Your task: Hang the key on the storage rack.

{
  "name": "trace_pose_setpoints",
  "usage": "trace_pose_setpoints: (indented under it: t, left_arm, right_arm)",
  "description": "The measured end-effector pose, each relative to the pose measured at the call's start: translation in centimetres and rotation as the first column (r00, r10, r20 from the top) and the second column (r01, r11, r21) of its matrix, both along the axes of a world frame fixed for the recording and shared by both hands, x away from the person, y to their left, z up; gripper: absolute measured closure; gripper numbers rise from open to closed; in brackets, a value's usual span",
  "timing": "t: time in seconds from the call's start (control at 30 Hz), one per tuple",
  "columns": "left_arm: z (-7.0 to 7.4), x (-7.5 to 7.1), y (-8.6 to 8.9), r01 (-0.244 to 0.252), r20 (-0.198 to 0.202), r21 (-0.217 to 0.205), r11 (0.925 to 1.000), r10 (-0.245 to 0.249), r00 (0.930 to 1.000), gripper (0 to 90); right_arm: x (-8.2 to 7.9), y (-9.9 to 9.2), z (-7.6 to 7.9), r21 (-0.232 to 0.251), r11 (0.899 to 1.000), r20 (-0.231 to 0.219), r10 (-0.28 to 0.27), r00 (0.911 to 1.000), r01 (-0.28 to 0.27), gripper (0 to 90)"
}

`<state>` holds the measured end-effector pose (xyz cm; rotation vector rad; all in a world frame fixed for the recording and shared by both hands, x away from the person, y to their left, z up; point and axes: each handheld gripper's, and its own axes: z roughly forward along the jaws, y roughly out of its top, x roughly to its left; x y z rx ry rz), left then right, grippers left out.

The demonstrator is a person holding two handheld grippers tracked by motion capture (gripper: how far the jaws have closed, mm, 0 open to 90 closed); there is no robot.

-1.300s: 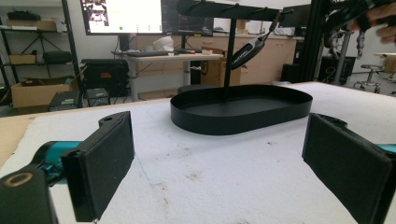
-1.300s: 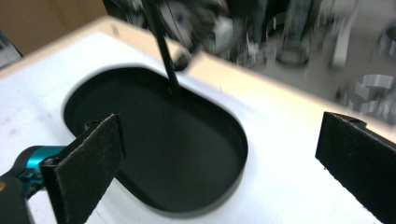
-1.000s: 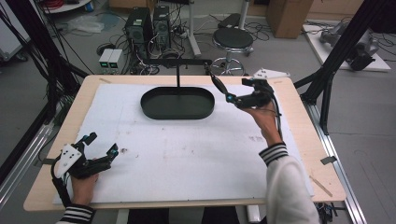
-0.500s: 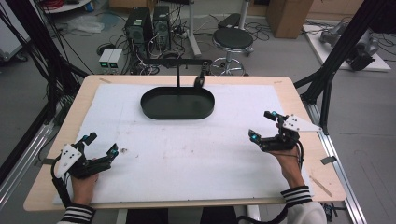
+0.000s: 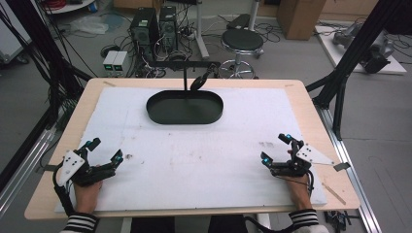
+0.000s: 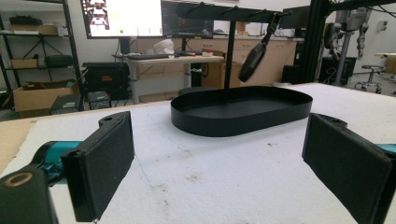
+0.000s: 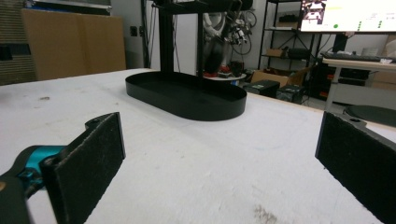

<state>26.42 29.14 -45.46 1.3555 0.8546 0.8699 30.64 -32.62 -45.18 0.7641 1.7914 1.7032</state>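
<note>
A black oval tray lies empty at the far middle of the white-covered table. Behind it stands a black rack with a crossbar, and a black handled utensil hangs from the bar over the tray's far rim. My left gripper rests open at the near left edge with nothing between its fingers. At the near right, my right gripper is open and empty too. The left gripper view shows the tray and the hanging utensil beyond my open left gripper. The right gripper view has the tray ahead of my open right gripper.
Black frame struts rise beside the table's right edge, and more stand at its left. A stool and computer cases sit on the floor behind the table. The white cover has small dark marks near the middle.
My right gripper has come back from the rack beside the tray to the near right of the table. The black utensil now hangs from the bar. My left gripper has not moved.
</note>
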Motion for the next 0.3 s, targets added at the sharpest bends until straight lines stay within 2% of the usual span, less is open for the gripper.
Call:
trace_pose_setpoints:
  t: [0.03, 0.1, 0.3]
  left_arm:
    - [0.00, 0.00, 0.02, 0.000, 0.002, 0.001, 1.0000, 0.000, 1.0000, 9.6]
    - [0.00, 0.00, 0.01, 0.000, 0.002, 0.000, 1.0000, 0.000, 1.0000, 9.6]
    - [-0.01, -0.04, 0.01, 0.002, 0.006, 0.000, 1.0000, -0.002, 1.0000, 9.6]
  right_arm:
    - [-0.08, -0.04, -0.01, 0.003, 1.000, 0.017, -0.013, 0.9998, 0.013, 0.4]
    - [-0.24, -0.17, -0.12, 0.027, 1.000, 0.015, -0.013, 0.9998, 0.013, 0.4]
    - [-0.31, -0.18, -0.16, 0.019, 1.000, 0.025, -0.012, 0.9996, 0.012, 0.5]
